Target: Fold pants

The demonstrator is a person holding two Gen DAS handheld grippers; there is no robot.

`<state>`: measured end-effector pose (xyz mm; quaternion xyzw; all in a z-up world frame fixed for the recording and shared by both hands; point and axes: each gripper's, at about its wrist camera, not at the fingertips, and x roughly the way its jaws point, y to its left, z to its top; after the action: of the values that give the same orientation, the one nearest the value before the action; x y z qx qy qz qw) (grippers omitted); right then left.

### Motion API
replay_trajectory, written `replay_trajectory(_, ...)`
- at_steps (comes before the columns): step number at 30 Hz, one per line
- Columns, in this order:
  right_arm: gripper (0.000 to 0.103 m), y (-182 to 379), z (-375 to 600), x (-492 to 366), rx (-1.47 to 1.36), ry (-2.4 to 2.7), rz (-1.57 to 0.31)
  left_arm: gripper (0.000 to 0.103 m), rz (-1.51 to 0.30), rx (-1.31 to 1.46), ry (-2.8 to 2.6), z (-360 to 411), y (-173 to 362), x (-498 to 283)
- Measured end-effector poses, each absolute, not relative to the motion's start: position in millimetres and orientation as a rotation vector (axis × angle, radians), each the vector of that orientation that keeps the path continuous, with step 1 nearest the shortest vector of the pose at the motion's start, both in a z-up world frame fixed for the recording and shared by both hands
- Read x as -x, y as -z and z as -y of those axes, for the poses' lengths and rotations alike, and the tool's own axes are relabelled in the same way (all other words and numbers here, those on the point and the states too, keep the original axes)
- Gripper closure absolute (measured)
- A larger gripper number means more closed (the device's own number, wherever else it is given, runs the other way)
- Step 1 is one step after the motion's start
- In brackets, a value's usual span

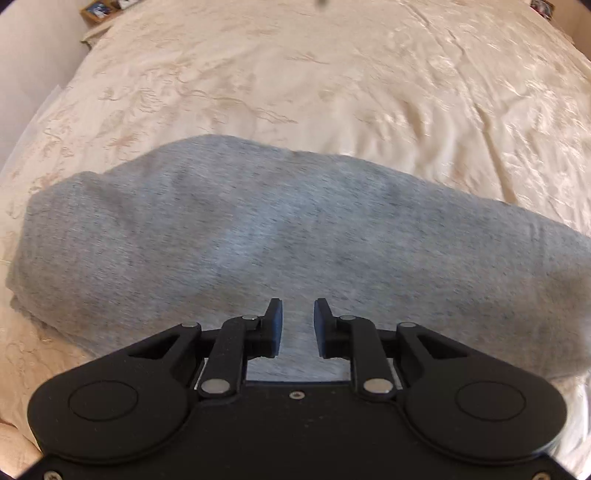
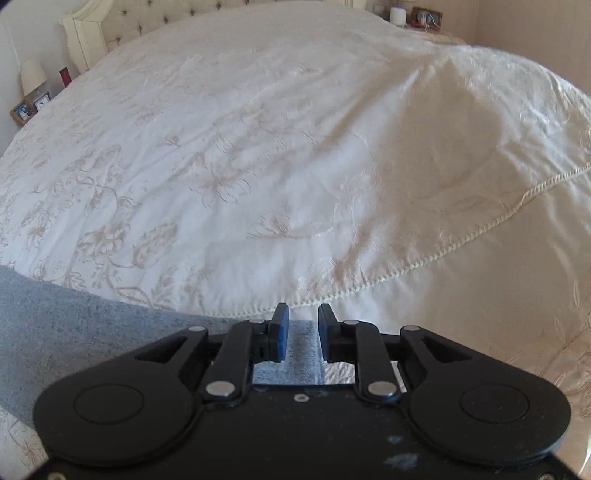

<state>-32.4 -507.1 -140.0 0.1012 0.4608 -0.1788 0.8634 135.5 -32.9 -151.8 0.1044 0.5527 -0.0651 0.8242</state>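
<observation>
The grey pants (image 1: pixel 258 236) lie folded in a long band across the cream bedspread (image 1: pixel 295 74). My left gripper (image 1: pixel 298 314) is open and empty, just above the near edge of the pants. In the right wrist view the pants (image 2: pixel 74 317) fill the lower left and pass under my right gripper (image 2: pixel 303 317). That gripper is open, with grey fabric showing between and below its fingers; nothing is gripped.
The embroidered bedspread (image 2: pixel 295 147) covers the whole bed, with a corded seam (image 2: pixel 461 236) at the right. A headboard (image 2: pixel 96 37) and a bedside table with frames (image 2: pixel 29 107) stand at far left. Another nightstand with items (image 2: pixel 417 16) stands far back.
</observation>
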Motion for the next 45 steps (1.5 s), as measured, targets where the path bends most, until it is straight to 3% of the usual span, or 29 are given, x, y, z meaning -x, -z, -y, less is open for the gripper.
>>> replay_trajectory(3,0.081,129.9,482.2,33.6,-0.223,0.323,-0.955,0.074,-1.183,-0.224,-0.005,-3.7,167.2,-152.7)
replay_trajectory(7,0.081,128.0,434.9,27.7,-0.244,0.263,-0.983,0.076,-1.394,-0.261,-0.026,-41.2,218.0,-152.9)
replay_trajectory(12,0.081,125.2,341.3,11.1,-0.238,0.159,-1.028,0.075,-1.264,-0.496,0.244,-34.8,189.6,-117.8)
replay_trajectory(14,0.081,121.8,296.9,-0.5,-0.229,0.103,-1.04,0.069,-1.207,-0.43,0.311,-49.7,164.1,-118.6)
replay_trajectory(18,0.081,118.5,220.5,-31.5,-0.196,0.011,-1.039,0.069,-1.12,-0.362,0.237,-93.8,137.1,-161.1)
replay_trajectory(23,0.08,112.6,149.4,-82.4,-0.209,-0.054,-1.012,0.07,-1.243,-0.14,0.116,-165.5,155.1,-229.6)
replay_trajectory(27,0.079,109.4,117.0,-120.4,-0.246,-0.077,-1.016,0.071,-1.441,-0.051,0.178,-192.8,193.3,-226.7)
replay_trajectory(31,0.077,113.0,93.2,-148.2,-0.329,-0.091,-1.062,0.072,-1.449,-0.119,0.21,-188.9,194.0,-206.5)
replay_trajectory(33,0.076,118.3,85.8,-162.5,-0.362,-0.095,-1.088,0.079,-1.489,-0.118,0.219,-186.4,186.0,-206.6)
replay_trajectory(39,0.072,127.4,68.1,-213.0,-0.328,-0.088,-1.095,0.074,-1.342,-0.03,0.201,-190.5,134.3,-255.6)
replay_trajectory(42,0.071,133.2,61.8,-245.0,-0.323,-0.08,-1.077,0.074,-1.282,-0.004,0.122,-202.2,135.5,-294.9)
replay_trajectory(45,0.07,141.2,55.1,-272.6,-0.339,-0.064,-1.075,0.074,-1.34,-0.005,0.113,-210.0,159.1,-301.8)
